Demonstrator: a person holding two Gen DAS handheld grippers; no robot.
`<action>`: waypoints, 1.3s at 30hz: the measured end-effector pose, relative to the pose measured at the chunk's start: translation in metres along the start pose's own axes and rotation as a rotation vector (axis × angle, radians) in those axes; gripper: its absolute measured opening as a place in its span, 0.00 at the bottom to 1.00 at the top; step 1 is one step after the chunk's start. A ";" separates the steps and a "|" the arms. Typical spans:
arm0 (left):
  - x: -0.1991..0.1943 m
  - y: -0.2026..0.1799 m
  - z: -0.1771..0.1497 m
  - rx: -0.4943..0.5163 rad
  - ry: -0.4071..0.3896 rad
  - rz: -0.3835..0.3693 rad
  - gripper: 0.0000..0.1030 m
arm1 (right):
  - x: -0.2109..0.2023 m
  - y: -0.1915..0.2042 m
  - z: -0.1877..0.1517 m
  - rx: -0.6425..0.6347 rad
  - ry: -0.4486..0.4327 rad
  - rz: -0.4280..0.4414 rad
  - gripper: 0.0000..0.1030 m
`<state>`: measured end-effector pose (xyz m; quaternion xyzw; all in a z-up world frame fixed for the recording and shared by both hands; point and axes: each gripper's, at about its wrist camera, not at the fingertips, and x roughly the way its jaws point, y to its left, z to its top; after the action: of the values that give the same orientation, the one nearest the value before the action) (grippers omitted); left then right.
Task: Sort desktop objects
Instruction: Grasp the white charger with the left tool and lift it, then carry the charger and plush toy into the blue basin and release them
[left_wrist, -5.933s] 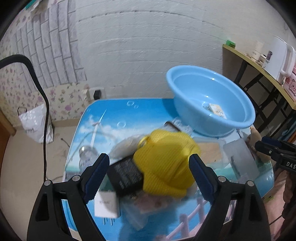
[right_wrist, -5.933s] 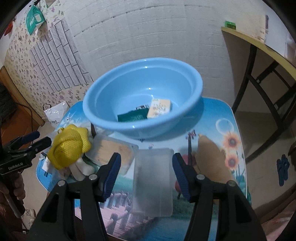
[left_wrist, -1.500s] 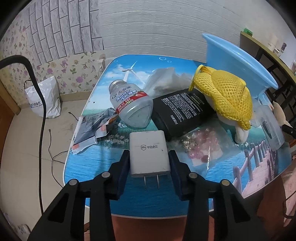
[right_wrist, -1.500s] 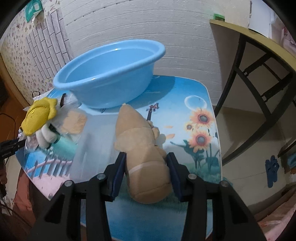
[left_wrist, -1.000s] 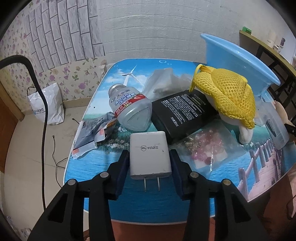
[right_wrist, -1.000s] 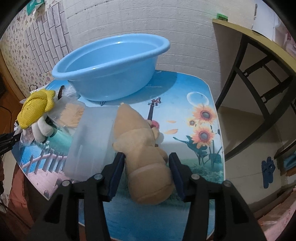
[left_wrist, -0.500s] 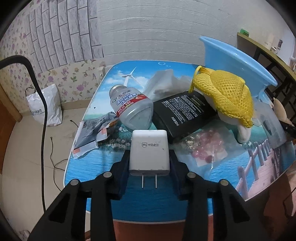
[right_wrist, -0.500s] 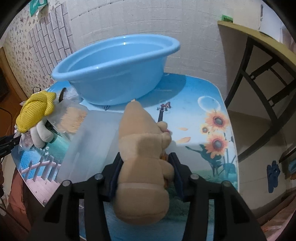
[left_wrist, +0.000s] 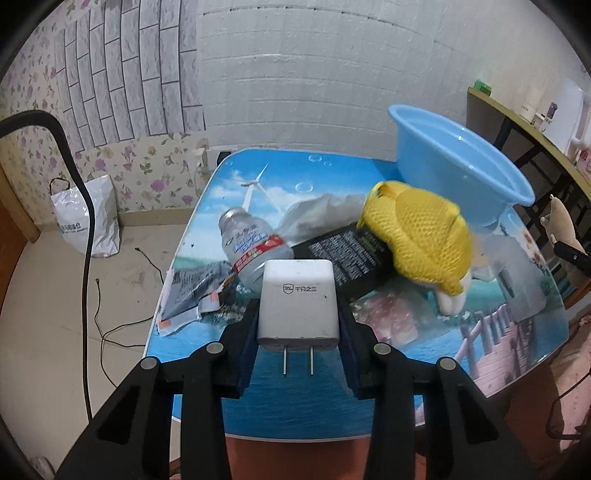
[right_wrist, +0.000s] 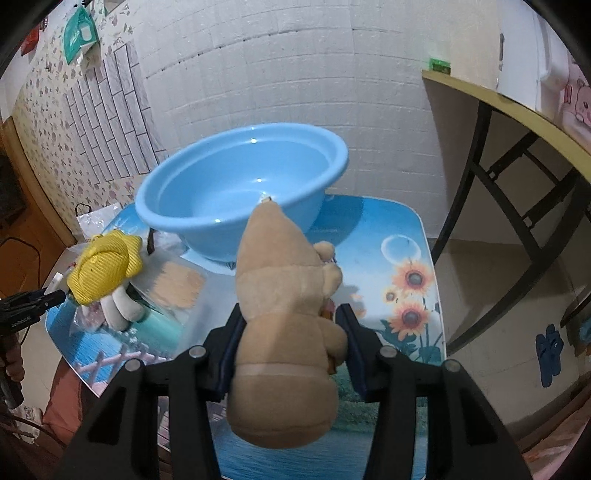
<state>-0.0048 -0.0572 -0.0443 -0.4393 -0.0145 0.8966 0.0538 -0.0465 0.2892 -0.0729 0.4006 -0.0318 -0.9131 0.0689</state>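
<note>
My left gripper (left_wrist: 297, 314) is shut on a white plug charger (left_wrist: 298, 301), held clear of the table with its two prongs pointing back at the camera. My right gripper (right_wrist: 290, 328) is shut on a tan plush bear (right_wrist: 286, 325), lifted above the table. The blue basin (right_wrist: 240, 184) stands just beyond the bear; it shows at the right in the left wrist view as well, as the basin (left_wrist: 454, 162). A yellow mesh plush (left_wrist: 417, 243) lies between the two grippers, seen small as the yellow plush (right_wrist: 105, 271) in the right wrist view.
On the picture-printed table (left_wrist: 258, 398) lie a clear bottle (left_wrist: 251, 247), a black box (left_wrist: 351, 247), a torn wrapper (left_wrist: 192, 295) and a clear bag of pink beads (left_wrist: 391, 314). A clear plastic lid (left_wrist: 513, 266) lies near the basin. A dark-framed side table (right_wrist: 517, 122) stands right.
Both grippers closed on their objects and rose: the charger left the table in the left one, and the bear came up off the table in the right one.
</note>
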 end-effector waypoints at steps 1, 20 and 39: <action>-0.002 -0.001 0.001 0.003 -0.006 -0.001 0.37 | -0.002 0.000 0.000 -0.001 -0.007 0.005 0.46; -0.023 -0.027 0.048 0.061 -0.098 -0.033 0.37 | -0.018 0.014 0.034 -0.012 -0.085 0.059 0.46; 0.030 -0.111 0.130 0.195 -0.077 -0.200 0.37 | 0.030 0.028 0.082 -0.055 -0.041 0.098 0.46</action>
<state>-0.1163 0.0588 0.0196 -0.3938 0.0271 0.9000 0.1850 -0.1240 0.2568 -0.0356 0.3778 -0.0275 -0.9172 0.1239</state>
